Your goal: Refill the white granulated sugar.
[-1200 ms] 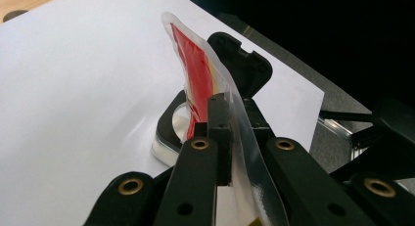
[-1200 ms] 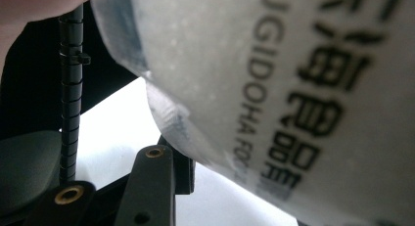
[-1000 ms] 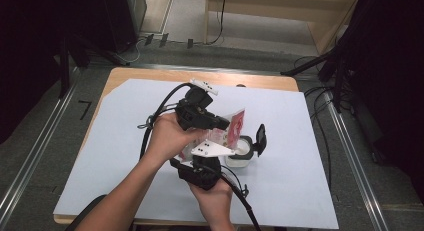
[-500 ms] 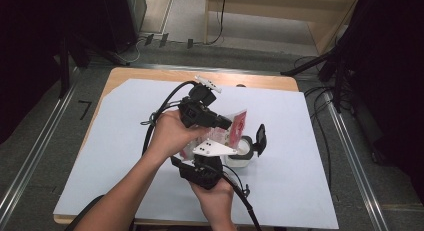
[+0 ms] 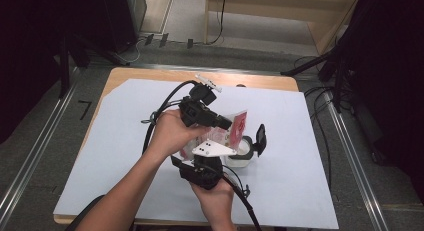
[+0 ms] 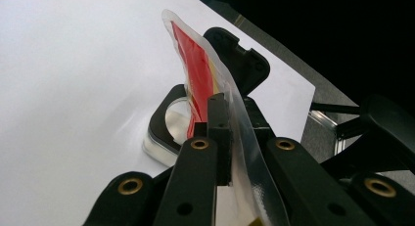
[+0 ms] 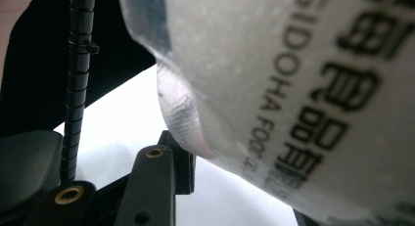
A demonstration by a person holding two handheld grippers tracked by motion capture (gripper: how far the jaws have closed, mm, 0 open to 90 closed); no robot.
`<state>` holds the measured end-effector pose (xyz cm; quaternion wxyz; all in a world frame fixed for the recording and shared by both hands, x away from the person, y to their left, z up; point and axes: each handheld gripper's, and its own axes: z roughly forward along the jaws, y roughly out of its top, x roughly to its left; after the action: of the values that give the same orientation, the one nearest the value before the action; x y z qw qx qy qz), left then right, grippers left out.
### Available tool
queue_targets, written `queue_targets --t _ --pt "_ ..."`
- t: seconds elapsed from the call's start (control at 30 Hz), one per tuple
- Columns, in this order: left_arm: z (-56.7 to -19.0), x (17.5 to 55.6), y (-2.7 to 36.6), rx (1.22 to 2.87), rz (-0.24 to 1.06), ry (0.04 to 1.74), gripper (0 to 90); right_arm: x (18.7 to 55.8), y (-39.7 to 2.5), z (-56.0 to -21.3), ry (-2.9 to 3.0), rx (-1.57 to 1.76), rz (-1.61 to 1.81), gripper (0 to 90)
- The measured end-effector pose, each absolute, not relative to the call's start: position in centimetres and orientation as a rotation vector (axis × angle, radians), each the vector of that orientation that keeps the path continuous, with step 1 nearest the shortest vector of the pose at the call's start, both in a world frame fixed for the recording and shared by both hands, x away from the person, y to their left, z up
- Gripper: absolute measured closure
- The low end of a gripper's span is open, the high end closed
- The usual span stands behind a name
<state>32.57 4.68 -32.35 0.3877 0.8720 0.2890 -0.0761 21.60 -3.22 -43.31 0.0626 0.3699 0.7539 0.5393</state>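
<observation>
A shiny, floppy plastic packet [image 5: 239,128], red on one face and cloudy white on the other, stands up over a small round clear tub [image 5: 241,153] with a black rim. The tub's black flip lid [image 5: 260,137] sticks up at about 3 o'clock from it. The left gripper [image 6: 230,133] has its black jaws squeezed tight on the packet's edge. The right gripper [image 5: 212,150] sits at 9 o'clock beside the tub, pressed close against the packet; I cannot tell how far open it is. Black letters on the packet read "GIDOHA FOO".

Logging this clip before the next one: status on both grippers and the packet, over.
Left gripper shut on red sauce packet, held over the open container. Right gripper at the packet's lower edge, grip unclear. Nothing in the way.
</observation>
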Motion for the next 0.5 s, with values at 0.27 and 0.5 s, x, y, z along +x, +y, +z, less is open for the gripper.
queue_targets --t 0.27,0.5 --pt "-32.35 32.59 4.65 2.219 -0.191 0.731 87.4 21.57 -3.29 -43.28 2.279 1.118 1.630 63.7" --pt "-32.34 32.57 4.68 2.219 -0.193 0.734 87.4 21.56 -3.28 -43.27 2.280 1.119 1.630 63.7"
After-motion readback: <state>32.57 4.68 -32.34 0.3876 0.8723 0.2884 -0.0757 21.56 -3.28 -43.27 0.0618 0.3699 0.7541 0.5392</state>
